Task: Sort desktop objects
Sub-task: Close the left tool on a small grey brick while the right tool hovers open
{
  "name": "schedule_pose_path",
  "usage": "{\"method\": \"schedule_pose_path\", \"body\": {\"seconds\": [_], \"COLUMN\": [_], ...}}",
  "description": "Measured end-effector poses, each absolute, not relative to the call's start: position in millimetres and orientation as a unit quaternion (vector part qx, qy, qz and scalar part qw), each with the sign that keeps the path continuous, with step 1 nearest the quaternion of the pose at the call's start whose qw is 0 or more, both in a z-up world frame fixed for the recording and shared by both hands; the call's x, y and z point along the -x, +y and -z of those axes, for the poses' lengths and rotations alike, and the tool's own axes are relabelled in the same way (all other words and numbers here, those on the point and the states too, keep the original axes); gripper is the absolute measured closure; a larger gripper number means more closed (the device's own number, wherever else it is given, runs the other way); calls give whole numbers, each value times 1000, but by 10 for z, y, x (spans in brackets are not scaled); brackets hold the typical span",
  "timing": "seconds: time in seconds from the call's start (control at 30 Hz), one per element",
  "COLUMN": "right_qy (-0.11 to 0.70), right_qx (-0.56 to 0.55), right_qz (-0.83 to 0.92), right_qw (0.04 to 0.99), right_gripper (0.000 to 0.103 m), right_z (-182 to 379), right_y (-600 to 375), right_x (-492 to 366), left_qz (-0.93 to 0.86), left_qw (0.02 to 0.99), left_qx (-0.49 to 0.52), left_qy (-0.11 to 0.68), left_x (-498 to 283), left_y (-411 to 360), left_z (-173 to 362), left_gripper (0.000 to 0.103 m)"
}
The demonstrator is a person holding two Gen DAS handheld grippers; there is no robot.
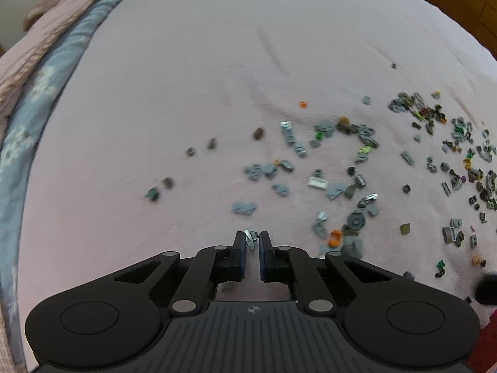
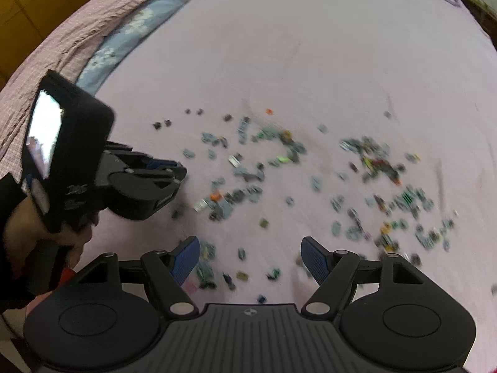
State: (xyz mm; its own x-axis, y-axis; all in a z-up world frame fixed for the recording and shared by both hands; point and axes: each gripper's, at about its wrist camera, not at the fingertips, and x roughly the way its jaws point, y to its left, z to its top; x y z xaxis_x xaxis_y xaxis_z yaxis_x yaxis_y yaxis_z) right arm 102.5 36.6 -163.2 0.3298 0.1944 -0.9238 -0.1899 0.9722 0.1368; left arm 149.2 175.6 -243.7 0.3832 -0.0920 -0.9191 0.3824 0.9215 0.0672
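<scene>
The left gripper has its jaws drawn nearly together on a small pale grey brick piece, which sits pinched between the blue-padded fingertips and pokes out just past them. Beyond and to its right the scattered toy bricks lie across the pink bedsheet, mostly grey with a few orange and green ones; the nearest loose pieces are a grey plate just ahead of the tips and an orange piece off to the right. The right gripper hangs with its jaws spread wide and nothing between them, above a thin scatter of small bricks; the denser heap lies further ahead and to its right. In the right wrist view the left gripper's body is seen at the left, held in a hand. A blue floral quilt borders the sheet at the far left.
</scene>
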Motion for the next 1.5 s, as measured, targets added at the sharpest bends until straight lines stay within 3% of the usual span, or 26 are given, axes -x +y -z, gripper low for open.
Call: {"method": "schedule_pose_path", "body": {"seconds": [0.63,0.9,1.23,1.5], "right_qy": [567,570,571,575], "right_qx": [22,20,15,18], "right_qz": [-168,-173,-174,-180], "right_qw": [806,803,802,798], "right_gripper": [31,31,31,31], "right_z": [1785,1813,1820,1842], "right_y": [696,699,726,780], "right_x": [-1340,-1348,-1390,-1413], "left_qz": [108,223,75,102], "left_qw": [817,774,795,796], "left_qx": [-153,-231,-155,-110], "left_qy": [545,545,581,587], "left_x": [-1498,-1571,-1617,-1640], "left_y": [2065,2135,2389,2317], "left_z": [2448,2483,2486,2433], "left_gripper": [84,84,81,74]}}
